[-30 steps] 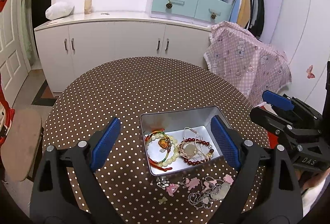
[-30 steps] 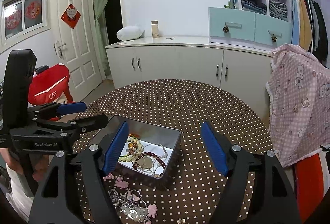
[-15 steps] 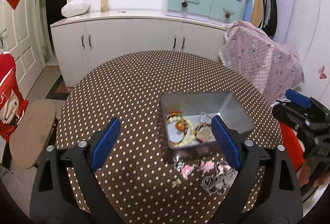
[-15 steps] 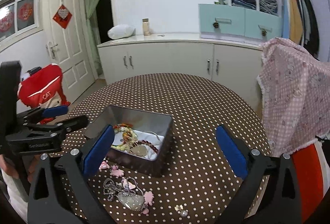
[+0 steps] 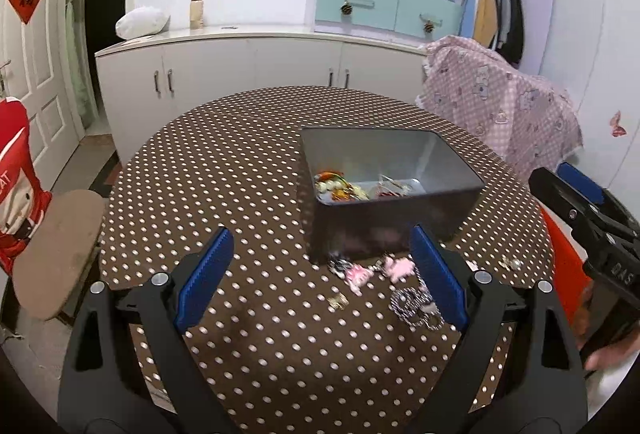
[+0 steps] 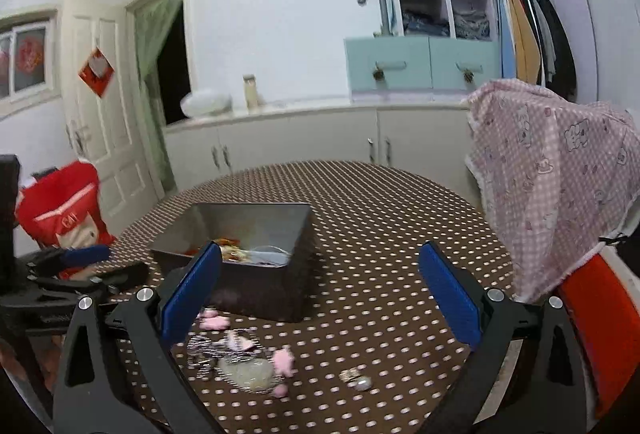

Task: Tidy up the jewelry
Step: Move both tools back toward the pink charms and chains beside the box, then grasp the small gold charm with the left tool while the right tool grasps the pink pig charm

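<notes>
A grey metal tin (image 5: 400, 212) stands on the brown polka-dot table (image 5: 224, 162) with bead bracelets (image 5: 340, 190) inside; it also shows in the right wrist view (image 6: 260, 286). Loose jewelry lies in front of it: pink charms (image 5: 396, 268), a silver chain with pendant (image 5: 416, 308) and a small gold piece (image 5: 338, 301). The right wrist view shows the chain and pendant (image 6: 244, 370), pink charms (image 6: 284, 358) and a small earring (image 6: 356, 380). My left gripper (image 5: 320, 278) is open and empty, low before the tin. My right gripper (image 6: 320, 296) is open and empty.
White cabinets (image 5: 256, 74) run behind the table. A chair draped with pink checked cloth (image 6: 552, 190) stands at the right. A stool (image 5: 52, 254) and a red bag (image 5: 16, 186) are at the left. The right gripper shows at the left view's right edge (image 5: 588, 214).
Both grippers have pulled back and dropped lower, so the views now look across the table at the tin's side. Both stay open. The jewelry has not moved.
</notes>
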`<state>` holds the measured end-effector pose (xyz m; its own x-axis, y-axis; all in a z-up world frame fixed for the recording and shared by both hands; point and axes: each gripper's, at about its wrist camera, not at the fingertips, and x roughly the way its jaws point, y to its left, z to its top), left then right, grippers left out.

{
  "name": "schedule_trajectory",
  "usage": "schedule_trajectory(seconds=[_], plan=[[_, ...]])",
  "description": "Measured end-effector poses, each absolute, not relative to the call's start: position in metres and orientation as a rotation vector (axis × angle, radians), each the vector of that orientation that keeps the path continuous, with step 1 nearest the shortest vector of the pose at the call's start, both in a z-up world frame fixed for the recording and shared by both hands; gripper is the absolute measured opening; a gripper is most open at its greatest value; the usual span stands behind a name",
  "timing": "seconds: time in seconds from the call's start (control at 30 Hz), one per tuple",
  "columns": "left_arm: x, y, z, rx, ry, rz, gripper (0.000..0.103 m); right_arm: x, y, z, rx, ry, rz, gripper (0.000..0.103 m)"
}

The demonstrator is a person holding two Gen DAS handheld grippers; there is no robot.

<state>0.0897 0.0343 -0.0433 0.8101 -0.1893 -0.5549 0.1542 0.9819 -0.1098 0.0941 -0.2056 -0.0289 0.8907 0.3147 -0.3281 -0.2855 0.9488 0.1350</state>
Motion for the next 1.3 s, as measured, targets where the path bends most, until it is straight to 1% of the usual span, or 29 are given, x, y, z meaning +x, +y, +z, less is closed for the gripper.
schedule_trajectory(seconds=[0.13,0.27,0.37,0.43,0.47,0.5,0.53,0.6,0.63,0.7,0.73,0.8,0.87,0.93,0.97,1.0,1.03,1.17,1.3], plan=[[0.081,0.03,-0.053,-0.063,0.58,-0.214,0.088,0.086,-0.197,-0.04,0.088,0.358,0.305,0.095],[0.079,0.025,-0.064,-0.073,0.598,-0.23,0.088,0.079,-0.191,-0.049,0.077,0.354,0.326,0.095],[0.079,0.024,-0.072,-0.078,0.609,-0.234,0.087,0.071,-0.189,-0.053,0.072,0.305,0.32,0.095],[0.08,0.023,-0.075,-0.079,0.615,-0.241,0.078,0.069,-0.19,-0.055,0.082,0.284,0.328,0.095],[0.081,0.023,-0.077,-0.078,0.622,-0.249,0.076,0.067,-0.191,-0.056,0.097,0.273,0.329,0.095],[0.081,0.022,-0.079,-0.076,0.626,-0.25,0.072,0.067,-0.192,-0.056,0.108,0.268,0.334,0.095],[0.082,0.02,-0.08,-0.069,0.632,-0.251,0.065,0.066,-0.193,-0.057,0.122,0.263,0.341,0.095],[0.083,0.018,-0.083,-0.059,0.641,-0.258,0.055,0.065,-0.195,-0.059,0.143,0.258,0.341,0.095],[0.085,0.017,-0.084,-0.056,0.649,-0.259,0.051,0.066,-0.196,-0.06,0.149,0.258,0.336,0.095],[0.09,0.015,-0.089,-0.04,0.678,-0.244,0.049,0.066,-0.195,-0.061,0.147,0.26,0.334,0.095],[0.092,0.013,-0.091,-0.025,0.689,-0.227,0.043,0.066,-0.194,-0.062,0.14,0.262,0.336,0.095],[0.092,0.01,-0.093,0.011,0.676,-0.195,0.035,0.066,-0.192,-0.063,0.12,0.261,0.327,0.095],[0.091,0.01,-0.094,0.024,0.674,-0.197,0.033,0.066,-0.189,-0.064,0.101,0.26,0.326,0.095],[0.092,0.011,-0.093,0.035,0.673,-0.188,0.023,0.068,-0.186,-0.065,0.095,0.267,0.327,0.095],[0.093,0.012,-0.093,0.033,0.671,-0.186,0.021,0.069,-0.185,-0.066,0.093,0.271,0.328,0.095],[0.093,0.014,-0.093,0.031,0.669,-0.184,0.016,0.07,-0.184,-0.066,0.093,0.275,0.336,0.095],[0.092,0.016,-0.093,0.028,0.664,-0.178,0.013,0.069,-0.183,-0.066,0.093,0.275,0.343,0.095],[0.088,0.022,-0.096,-0.005,0.639,-0.186,0.013,0.068,-0.18,-0.062,0.102,0.264,0.373,0.095],[0.088,0.027,-0.097,-0.041,0.62,-0.203,0.013,0.073,-0.173,-0.058,0.091,0.306,0.419,0.093]])
